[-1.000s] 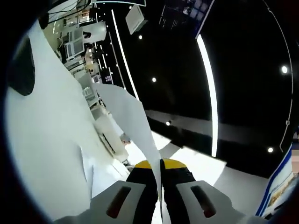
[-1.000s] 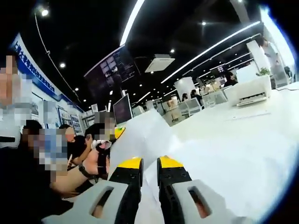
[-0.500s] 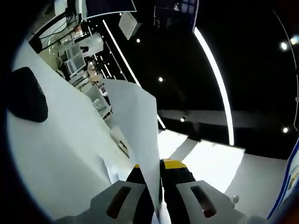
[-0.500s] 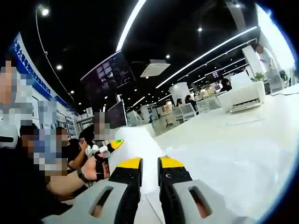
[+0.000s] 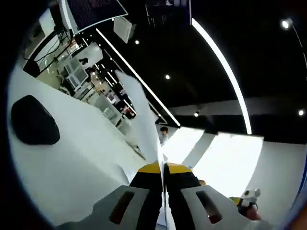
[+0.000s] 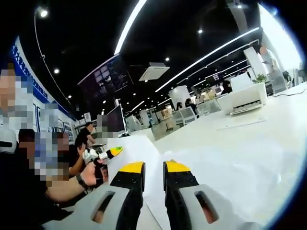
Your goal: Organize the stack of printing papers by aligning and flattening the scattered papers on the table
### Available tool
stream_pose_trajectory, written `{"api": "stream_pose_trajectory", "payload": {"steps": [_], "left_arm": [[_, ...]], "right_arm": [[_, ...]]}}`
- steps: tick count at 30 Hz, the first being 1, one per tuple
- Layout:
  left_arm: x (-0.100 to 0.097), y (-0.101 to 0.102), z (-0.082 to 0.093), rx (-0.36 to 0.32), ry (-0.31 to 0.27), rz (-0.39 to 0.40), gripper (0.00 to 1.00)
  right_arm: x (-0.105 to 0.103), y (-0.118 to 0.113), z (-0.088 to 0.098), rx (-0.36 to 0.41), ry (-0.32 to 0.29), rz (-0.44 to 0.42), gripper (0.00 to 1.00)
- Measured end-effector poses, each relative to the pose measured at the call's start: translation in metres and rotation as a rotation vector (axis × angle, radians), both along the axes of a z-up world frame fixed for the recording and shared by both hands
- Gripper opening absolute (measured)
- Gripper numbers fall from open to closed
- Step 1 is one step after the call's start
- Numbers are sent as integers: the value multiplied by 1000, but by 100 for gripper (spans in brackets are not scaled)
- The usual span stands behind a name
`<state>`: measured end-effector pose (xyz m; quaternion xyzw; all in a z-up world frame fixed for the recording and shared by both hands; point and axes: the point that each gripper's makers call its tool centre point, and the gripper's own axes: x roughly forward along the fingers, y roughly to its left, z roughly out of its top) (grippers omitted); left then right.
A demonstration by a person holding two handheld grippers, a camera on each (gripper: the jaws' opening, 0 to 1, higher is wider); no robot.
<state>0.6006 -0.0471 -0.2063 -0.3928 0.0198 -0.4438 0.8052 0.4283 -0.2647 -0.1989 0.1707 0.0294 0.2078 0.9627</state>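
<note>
My left gripper [image 5: 162, 167] is shut on a white sheet of paper [image 5: 141, 115]. The sheet rises edge-on from between its yellow-tipped jaws, above the white table [image 5: 72, 158]. In the right gripper view the same sheet [image 6: 139, 148] lies low over the table [image 6: 240, 143]. It runs from my right gripper [image 6: 153, 166] towards the left gripper [image 6: 109, 153], which a hand holds at the sheet's far end. The right jaws stand a narrow gap apart, with white paper showing between them. Whether they pinch it is unclear.
A flat black oval object [image 5: 33, 120] lies on the table to the left. A white printer-like box [image 6: 242, 98] stands at the table's far right. Several people sit along the left [image 6: 72, 153]. The other gripper's tip [image 5: 247, 197] shows at the lower right.
The sheet in my left gripper has turned from broadside to edge-on as the hand rolled. In the right gripper view the raised paper has sunk flatter towards the table.
</note>
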Motion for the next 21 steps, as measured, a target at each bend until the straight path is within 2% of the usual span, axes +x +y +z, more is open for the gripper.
{"api": "stream_pose_trajectory", "payload": {"steps": [5,10,18,21], "left_arm": [[-2,0,-5,19,-7,9,6],[-1,6,-5,1,-8,34,6],[2,5,-7,33,-27,41,6],[3,5,-8,32,-25,46,6]], "right_arm": [[-3,-3,-2,-15,2,-22,13],[-6,-1,2,-13,-6,-28,13],[-8,3,3,-11,-12,-35,14],[-7,-3,0,-15,-10,-43,14]]}}
